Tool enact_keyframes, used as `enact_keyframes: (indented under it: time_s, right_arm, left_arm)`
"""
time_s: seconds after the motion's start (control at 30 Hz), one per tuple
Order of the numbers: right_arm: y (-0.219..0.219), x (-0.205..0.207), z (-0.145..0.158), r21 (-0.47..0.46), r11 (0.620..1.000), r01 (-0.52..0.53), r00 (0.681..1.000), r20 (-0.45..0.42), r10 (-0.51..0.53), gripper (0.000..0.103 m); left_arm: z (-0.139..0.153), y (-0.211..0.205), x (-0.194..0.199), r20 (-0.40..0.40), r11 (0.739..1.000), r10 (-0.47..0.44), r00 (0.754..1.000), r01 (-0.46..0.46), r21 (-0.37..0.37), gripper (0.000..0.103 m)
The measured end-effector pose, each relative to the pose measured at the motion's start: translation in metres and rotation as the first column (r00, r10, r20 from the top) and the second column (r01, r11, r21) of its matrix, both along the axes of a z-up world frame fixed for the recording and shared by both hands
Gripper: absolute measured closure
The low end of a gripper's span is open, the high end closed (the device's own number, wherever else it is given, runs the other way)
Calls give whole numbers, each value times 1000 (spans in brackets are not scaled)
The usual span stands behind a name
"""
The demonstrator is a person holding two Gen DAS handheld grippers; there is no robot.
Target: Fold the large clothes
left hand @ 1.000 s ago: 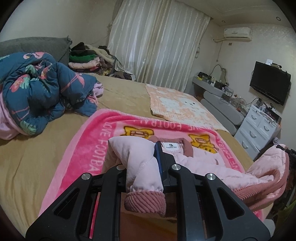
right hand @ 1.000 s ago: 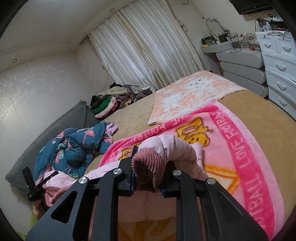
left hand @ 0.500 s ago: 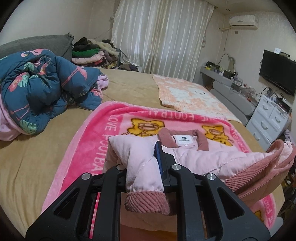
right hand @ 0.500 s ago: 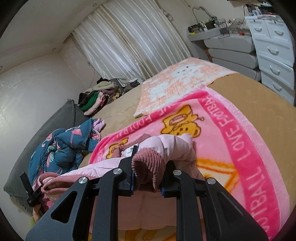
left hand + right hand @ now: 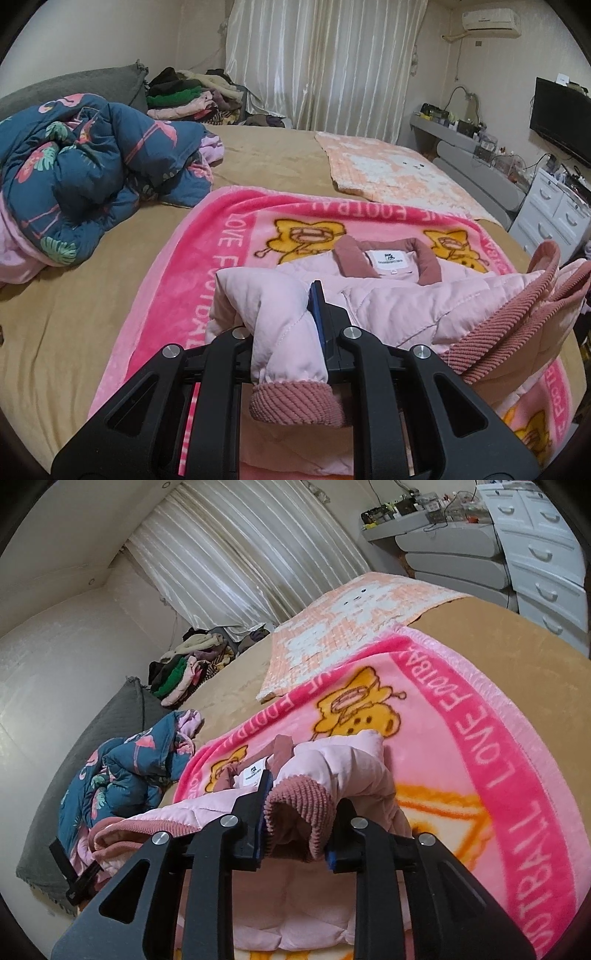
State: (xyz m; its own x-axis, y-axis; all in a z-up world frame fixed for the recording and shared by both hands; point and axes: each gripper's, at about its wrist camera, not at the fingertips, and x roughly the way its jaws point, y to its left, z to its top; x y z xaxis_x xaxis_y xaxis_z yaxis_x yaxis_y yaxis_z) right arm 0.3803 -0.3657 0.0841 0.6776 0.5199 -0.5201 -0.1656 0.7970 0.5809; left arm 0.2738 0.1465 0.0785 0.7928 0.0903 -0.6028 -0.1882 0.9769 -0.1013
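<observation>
Left wrist view: your left tool (image 5: 286, 325) and right tool (image 5: 297, 812) each pinch a pink jacket (image 5: 406, 295) sleeve, ready to fold inward.

You have a pale pink quilted jacket (image 5: 399, 295) with dusty-rose ribbed cuffs and collar lying on the pink cartoon blanket (image 5: 207, 254), collar and white neck label facing up. Each sleeve is raised and bent, its ribbed cuff hanging toward you.
</observation>
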Motion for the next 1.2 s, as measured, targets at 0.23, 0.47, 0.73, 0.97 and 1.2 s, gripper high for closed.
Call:
enact_keyframes:
  time_s: [0.23, 0.47, 0.73, 0.97, 1.2]
  right_arm:
    - [-6, 13, -10, 97, 995, -21, 999, -22, 23, 70]
    - [-10, 7, -10, 148, 988, -40, 999, 42, 34, 25]
    - [8, -9, -35, -71, 997, 22, 998, 66, -17, 21]
    - [45, -21, -73, -356, 931, 80, 993, 108, -44, 20]
    - [55, -14, -91, -388, 920, 60, 993, 115, -16, 16]
  left_arm:
    - [-7, 1, 8, -11, 1000, 5, 1000, -5, 1, 94]
    - [-13, 1, 17, -21, 1000, 5, 1000, -5, 8, 94]
    - [-22, -2, 28, -38, 1000, 5, 999, -5, 4, 92]
    - [-26, -5, 31, -40, 1000, 20, 999, -19, 19, 90]
    - [-24, -13, 30, -33, 999, 22, 999, -21, 33, 77]
